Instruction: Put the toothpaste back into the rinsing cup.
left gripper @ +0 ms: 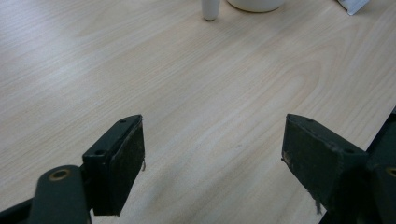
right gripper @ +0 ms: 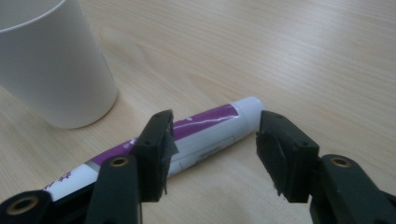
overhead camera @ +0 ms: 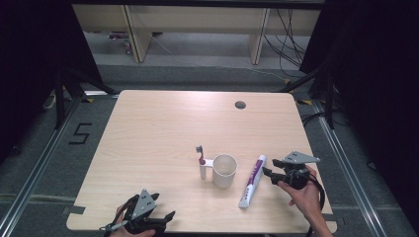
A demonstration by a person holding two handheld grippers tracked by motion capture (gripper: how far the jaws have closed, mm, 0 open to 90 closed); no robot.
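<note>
High view: right tool [overhead camera: 267,172] just right of toothpaste tube [overhead camera: 252,181], lying flat on surface [overhead camera: 158,128] beside white cup [overhead camera: 224,171]; left tool [overhead camera: 165,217] at near edge, well apart.

Left gripper view: jaws wide open over bare wood.

Right gripper view: jaws open, straddling tube's [right gripper: 196,135] capped end, not clamped.

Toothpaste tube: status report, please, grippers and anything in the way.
Right gripper open, jaws either side of the toothpaste tube, not closed. Left gripper open over bare table. Tube lies flat; white cup close beside it.
</note>
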